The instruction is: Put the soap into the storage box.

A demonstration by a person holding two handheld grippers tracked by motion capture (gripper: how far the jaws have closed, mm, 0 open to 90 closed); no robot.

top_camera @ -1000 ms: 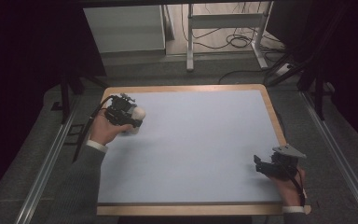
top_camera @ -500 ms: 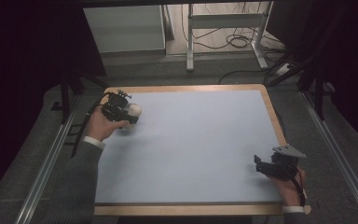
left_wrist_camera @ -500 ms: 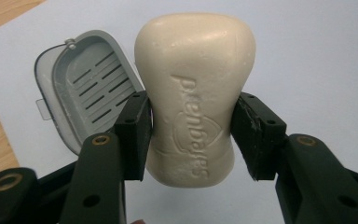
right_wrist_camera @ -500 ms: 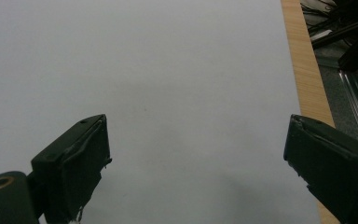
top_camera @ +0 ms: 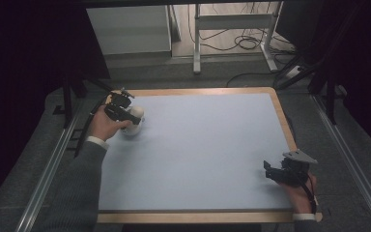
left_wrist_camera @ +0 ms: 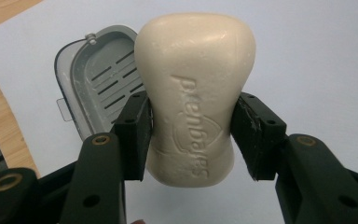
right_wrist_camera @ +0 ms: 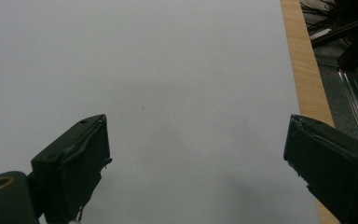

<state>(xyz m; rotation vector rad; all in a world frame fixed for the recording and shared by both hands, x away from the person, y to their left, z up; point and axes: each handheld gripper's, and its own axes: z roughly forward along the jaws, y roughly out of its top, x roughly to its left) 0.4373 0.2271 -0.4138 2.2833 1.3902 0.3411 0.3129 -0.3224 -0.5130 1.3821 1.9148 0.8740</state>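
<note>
Left gripper view: a cream soap bar [left_wrist_camera: 196, 98], stamped Safeguard, is clamped at its narrow waist between the jaws of the left tongs [left_wrist_camera: 192, 135], raised above the pale blue table [left_wrist_camera: 317, 60]. Just behind it a grey slotted soap dish [left_wrist_camera: 98, 88] lies open near the table's wooden edge. In the high view the left tongs [top_camera: 125, 115] sit at the table's far left corner; the right tongs [top_camera: 276, 173] rest near the right front, jaws wide apart and holding nothing.

Table [top_camera: 198, 154]: sitting pale blue, a wooden border [top_camera: 284, 121] running round its edges.
Cabinet [top_camera: 128, 29]: standing white on the floor beyond the far edge.
Cables [top_camera: 244, 42]: sprawling in loops by a metal stand [top_camera: 197, 43].
Rail [top_camera: 48, 169]: lying along the left side.
</note>
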